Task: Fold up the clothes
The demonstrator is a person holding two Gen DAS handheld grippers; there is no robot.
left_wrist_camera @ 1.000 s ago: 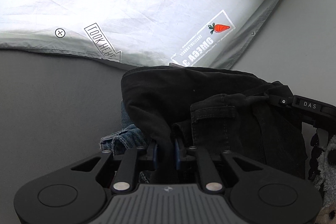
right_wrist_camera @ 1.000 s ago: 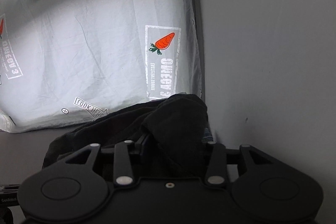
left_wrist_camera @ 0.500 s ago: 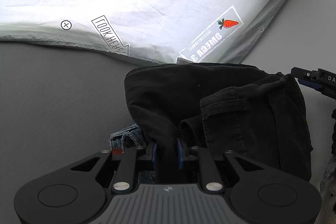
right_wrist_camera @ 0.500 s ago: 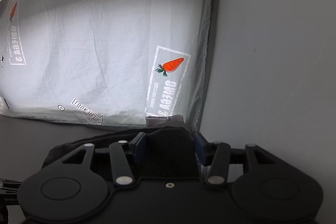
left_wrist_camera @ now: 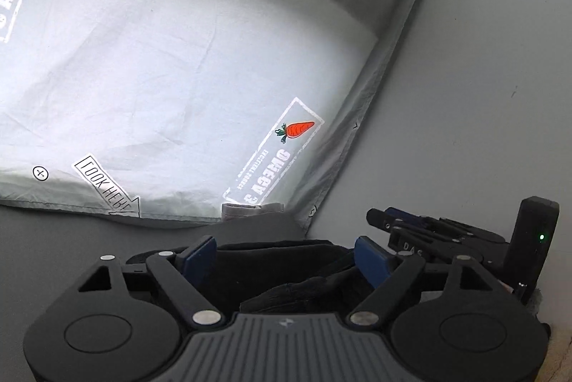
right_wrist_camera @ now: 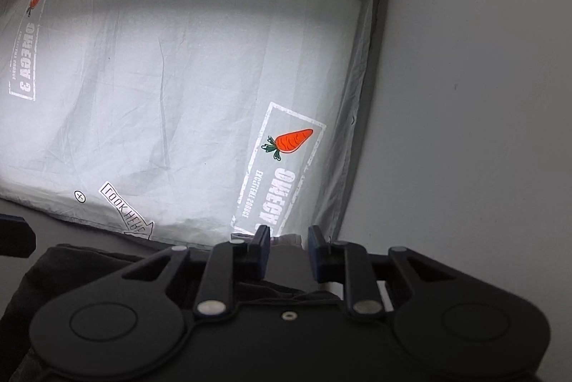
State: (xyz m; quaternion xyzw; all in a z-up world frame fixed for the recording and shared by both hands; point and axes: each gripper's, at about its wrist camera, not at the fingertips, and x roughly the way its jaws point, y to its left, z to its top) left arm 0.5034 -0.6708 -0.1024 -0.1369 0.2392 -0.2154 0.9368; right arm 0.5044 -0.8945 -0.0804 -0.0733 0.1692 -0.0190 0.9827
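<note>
Garment [left_wrist_camera: 286,260]: one dark item, black, lying on the grey surface [left_wrist_camera: 482,96] just in front of the sheet [left_wrist_camera: 161,67], near the sheet's corner with the carrot print [left_wrist_camera: 296,130]. Most of it is hidden beneath both tools, so its type and its fold state cannot be confirmed.

Handling, as judged from appearance:
- Soft and limp. The cloth bunches into rounded ridges and will not keep a shape unsupported.
- Light. No strain on a two-point lift is expected.
- Matte weave, unlikely to slip from the pads.
- Not fragile. Layers may separate if only the top one is pinched.

Grip points: take a hem or a corner, one on each side, and pinch through all layers. Avoid the bunched middle, where a pinch would gather loose cloth only.

Gripper state:
- Left hand-held gripper [left_wrist_camera: 286,260]: jaws wide apart, cloth lying between them, not clamped.
- Right hand-held gripper [right_wrist_camera: 287,251]: jaws apart with a narrower gap, nothing between the tips. The garment [right_wrist_camera: 89,271] lies below and to its left.

Count:
- Dark garments: one visible.
- Hand-held grippers: two.
- Sheets: one, with three carrot prints showing across the two views.
- Surfaces: one.
</note>
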